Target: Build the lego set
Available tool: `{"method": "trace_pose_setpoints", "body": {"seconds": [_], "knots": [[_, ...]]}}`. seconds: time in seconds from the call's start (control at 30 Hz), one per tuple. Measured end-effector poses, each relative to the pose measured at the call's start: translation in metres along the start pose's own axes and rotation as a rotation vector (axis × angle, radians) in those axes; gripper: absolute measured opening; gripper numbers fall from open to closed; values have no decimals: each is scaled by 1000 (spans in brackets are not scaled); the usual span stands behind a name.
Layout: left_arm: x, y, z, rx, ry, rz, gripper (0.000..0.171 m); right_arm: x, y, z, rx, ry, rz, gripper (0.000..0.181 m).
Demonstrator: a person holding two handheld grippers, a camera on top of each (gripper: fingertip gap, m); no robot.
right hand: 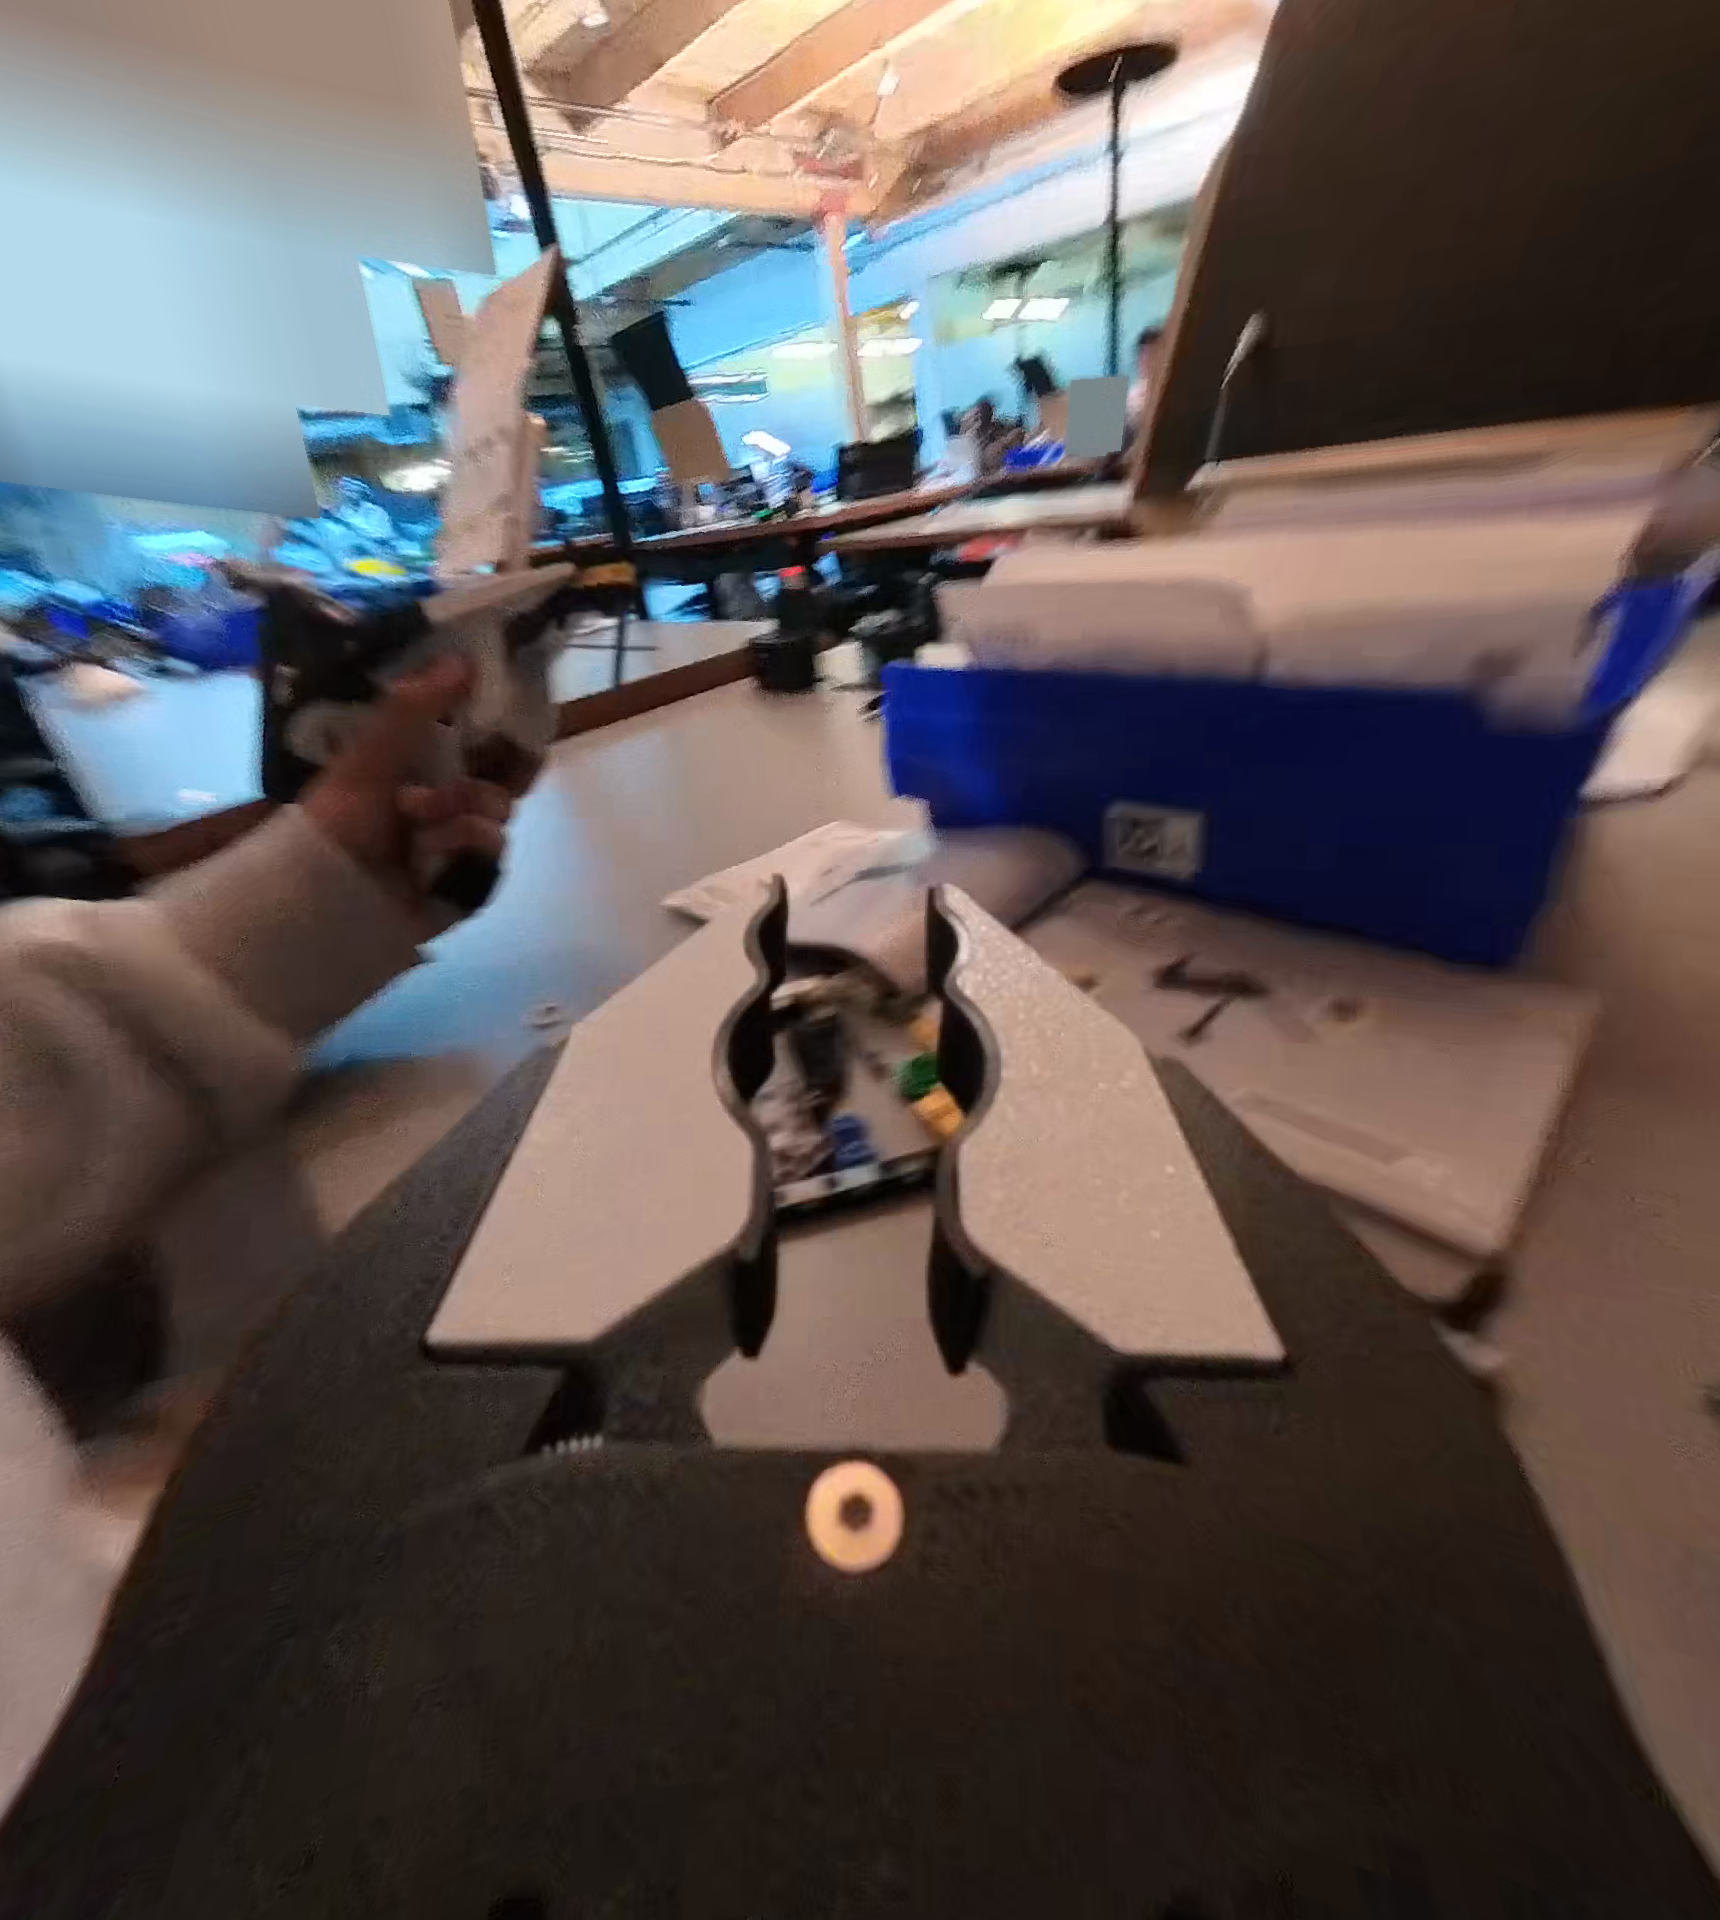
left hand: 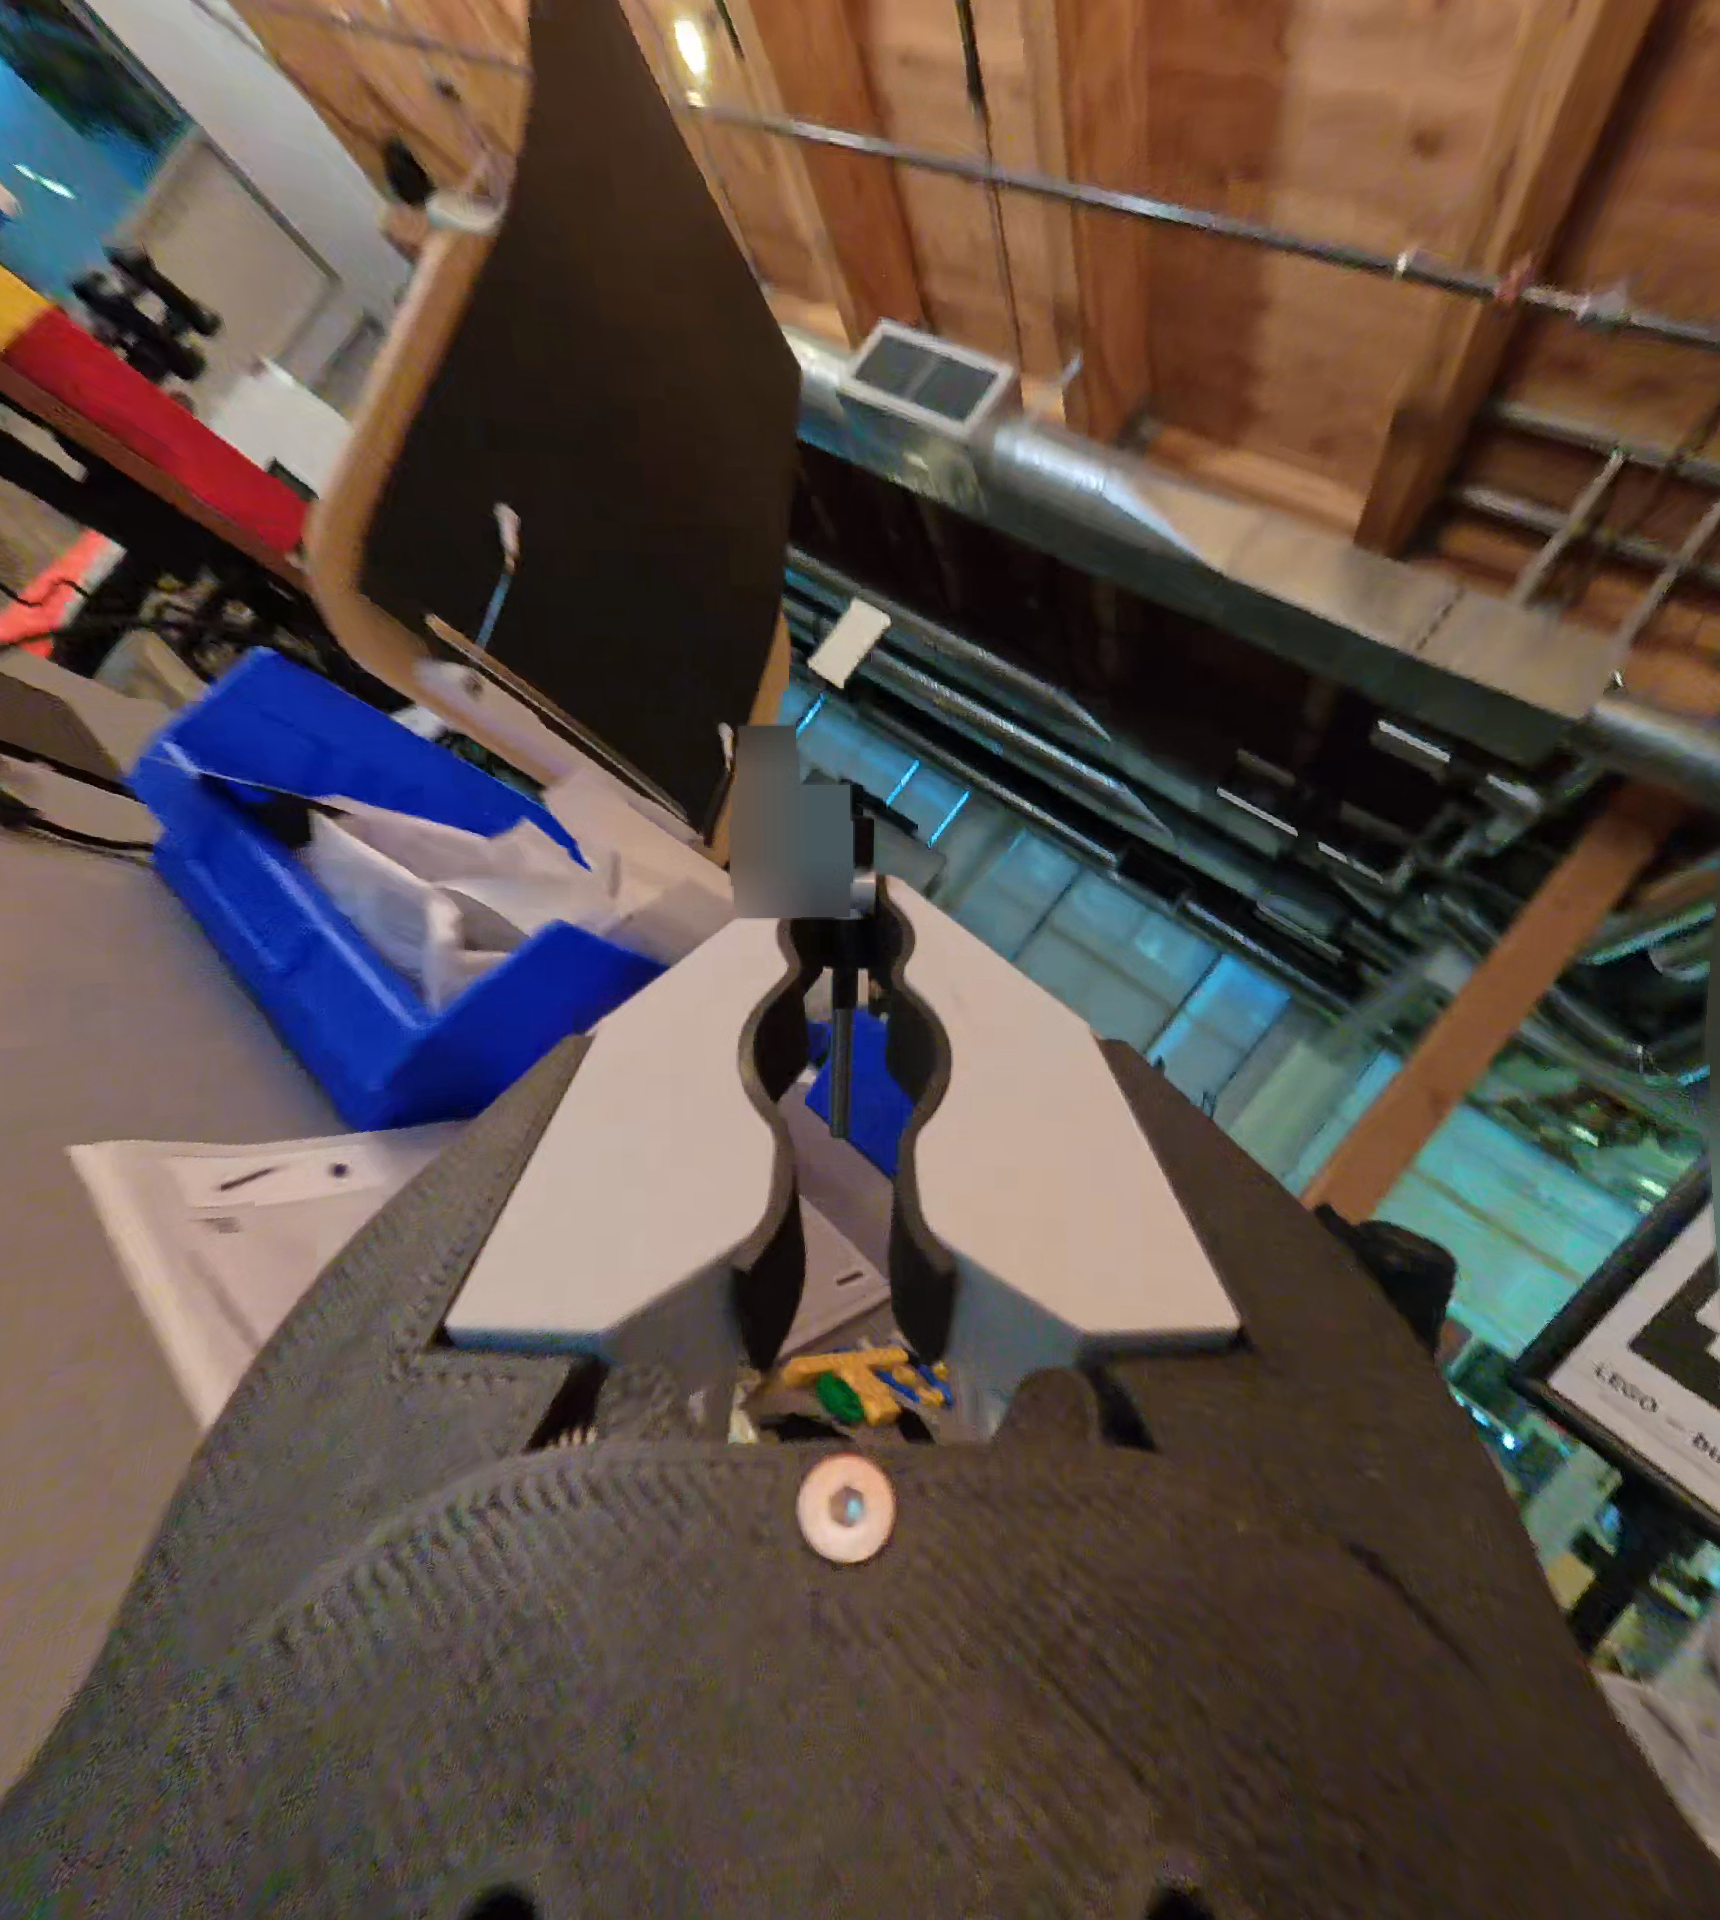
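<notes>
Between the fingers of your left gripper (left hand: 840, 935) a thin dark axle piece (left hand: 841, 1049) is clamped near the tips, held up and tilted toward the ceiling, well above the grey table (left hand: 25, 1039). Your right gripper (right hand: 856, 925) has its fingers apart with nothing between them, low over the instruction booklet (right hand: 825, 1122) and the small green and yellow pieces (right hand: 923, 1091) beside it. The blue bin (right hand: 1251, 790) sits behind. Both views are blurred, so slow down first. Bring the axle down level near the loose parts, keep the clamp firm so it cannot pivot, and let the right gripper pick 1 mating piece before you try to join them.
</notes>
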State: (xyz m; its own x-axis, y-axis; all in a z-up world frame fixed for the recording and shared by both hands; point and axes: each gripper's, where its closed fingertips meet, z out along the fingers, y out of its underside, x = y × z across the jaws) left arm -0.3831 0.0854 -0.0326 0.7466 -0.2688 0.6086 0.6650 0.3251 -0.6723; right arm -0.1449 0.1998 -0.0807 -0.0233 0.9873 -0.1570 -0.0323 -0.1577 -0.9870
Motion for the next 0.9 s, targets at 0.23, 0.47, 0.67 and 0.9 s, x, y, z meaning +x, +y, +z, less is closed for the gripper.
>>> {"method": "trace_pose_setpoints", "body": {"seconds": [0.23,0.47,0.67,0.9], "knots": [[-14,-23,-21,119,75,-152,7,-16,33,-10,-90,-68,219,15],[-9,-18,-16,110,103,-184,7,-31,45,-1,-176,-189,242,6],[1,7,0,-58,5,73,6,-29,39,-5,-135,-239,307,1],[-2,13,2,-58,-12,68,7,-38,43,-5,-166,-274,258,0]]}}
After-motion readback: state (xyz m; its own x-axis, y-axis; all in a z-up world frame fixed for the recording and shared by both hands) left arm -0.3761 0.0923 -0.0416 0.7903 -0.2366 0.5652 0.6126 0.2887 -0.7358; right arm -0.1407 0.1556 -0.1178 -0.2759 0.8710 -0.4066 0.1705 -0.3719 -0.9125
